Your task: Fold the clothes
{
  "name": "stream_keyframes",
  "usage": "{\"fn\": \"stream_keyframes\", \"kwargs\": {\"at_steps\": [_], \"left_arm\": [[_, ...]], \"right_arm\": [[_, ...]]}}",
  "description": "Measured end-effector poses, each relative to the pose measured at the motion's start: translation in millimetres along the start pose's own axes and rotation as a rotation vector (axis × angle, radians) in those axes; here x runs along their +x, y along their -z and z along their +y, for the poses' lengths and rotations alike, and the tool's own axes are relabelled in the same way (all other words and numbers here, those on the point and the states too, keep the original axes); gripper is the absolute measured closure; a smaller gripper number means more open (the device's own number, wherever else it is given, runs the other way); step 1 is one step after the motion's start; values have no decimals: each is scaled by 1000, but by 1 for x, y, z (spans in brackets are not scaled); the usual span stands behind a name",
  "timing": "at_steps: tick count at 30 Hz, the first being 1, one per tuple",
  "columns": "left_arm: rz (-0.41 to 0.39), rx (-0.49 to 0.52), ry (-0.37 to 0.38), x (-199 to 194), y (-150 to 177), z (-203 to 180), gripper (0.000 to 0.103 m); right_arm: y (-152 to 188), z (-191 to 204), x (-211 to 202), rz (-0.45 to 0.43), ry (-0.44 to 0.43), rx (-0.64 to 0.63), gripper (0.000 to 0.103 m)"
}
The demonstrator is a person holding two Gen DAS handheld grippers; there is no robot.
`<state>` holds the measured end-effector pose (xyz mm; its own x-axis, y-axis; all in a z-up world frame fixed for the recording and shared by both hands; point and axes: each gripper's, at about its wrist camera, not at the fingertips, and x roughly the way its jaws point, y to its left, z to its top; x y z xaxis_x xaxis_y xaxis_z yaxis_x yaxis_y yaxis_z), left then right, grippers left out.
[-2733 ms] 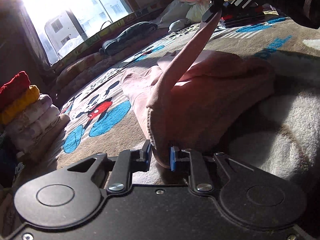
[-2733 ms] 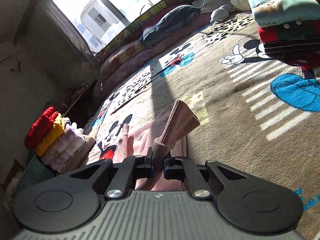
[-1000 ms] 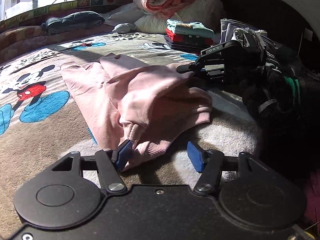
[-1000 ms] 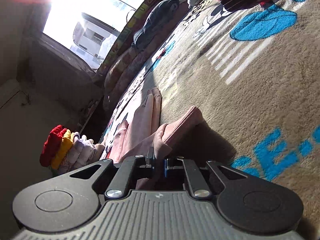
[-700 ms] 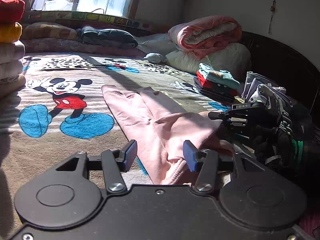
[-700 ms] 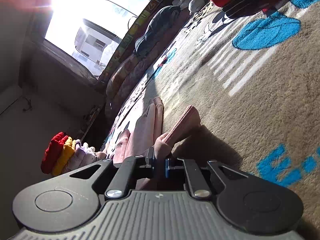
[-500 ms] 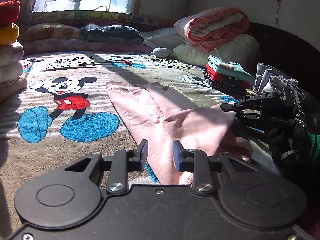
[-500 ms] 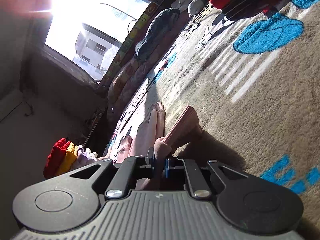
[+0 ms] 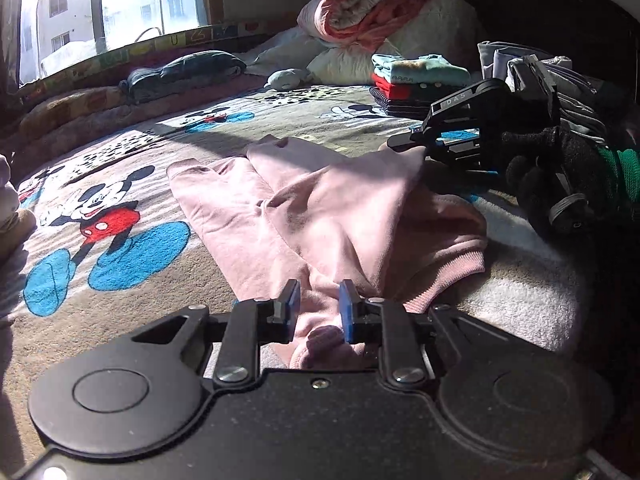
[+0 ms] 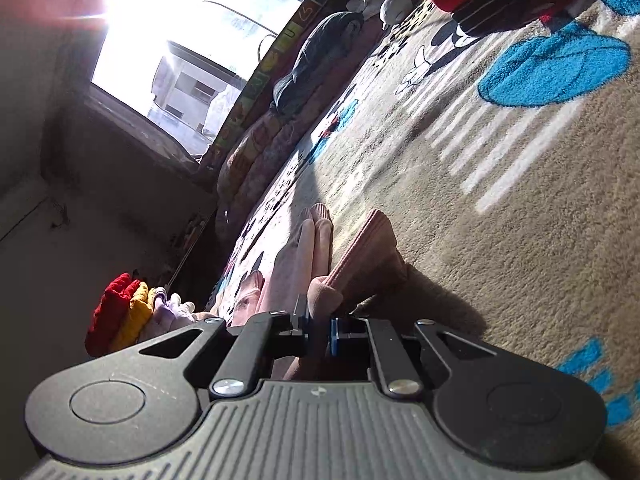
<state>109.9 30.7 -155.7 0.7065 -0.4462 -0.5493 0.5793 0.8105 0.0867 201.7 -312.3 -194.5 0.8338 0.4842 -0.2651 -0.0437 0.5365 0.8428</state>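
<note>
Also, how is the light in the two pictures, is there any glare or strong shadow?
Left wrist view: the window is bright, sun lies across the pink garment, and the far right is in deep shadow. Right wrist view: the window is blown out with a reddish flare at the top left, and the garment casts a dark shadow on the blanket.

I see a home bedroom: a bed covered by a Mickey Mouse blanket (image 9: 104,216), pillows (image 9: 404,48) and a rolled pink quilt (image 9: 372,0) at its head, folded clothes stacked (image 9: 416,84) on it, and a sunlit window (image 9: 108,8) alongside.
</note>
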Motion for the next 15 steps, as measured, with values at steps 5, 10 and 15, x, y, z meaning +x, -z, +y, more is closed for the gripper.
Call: {"fn": "stream_keyframes", "kwargs": {"at_steps": [5, 10, 15], "left_arm": [[35, 1, 50, 7, 5, -2, 85], [-14, 10, 96, -7, 6, -2, 57], [-47, 9, 112, -8, 6, -6, 57]], "right_arm": [[-4, 16, -4, -18, -19, -20, 90], [-12, 44, -2, -17, 26, -58, 90], [-18, 68, 4, -2, 80, -78, 90]]}}
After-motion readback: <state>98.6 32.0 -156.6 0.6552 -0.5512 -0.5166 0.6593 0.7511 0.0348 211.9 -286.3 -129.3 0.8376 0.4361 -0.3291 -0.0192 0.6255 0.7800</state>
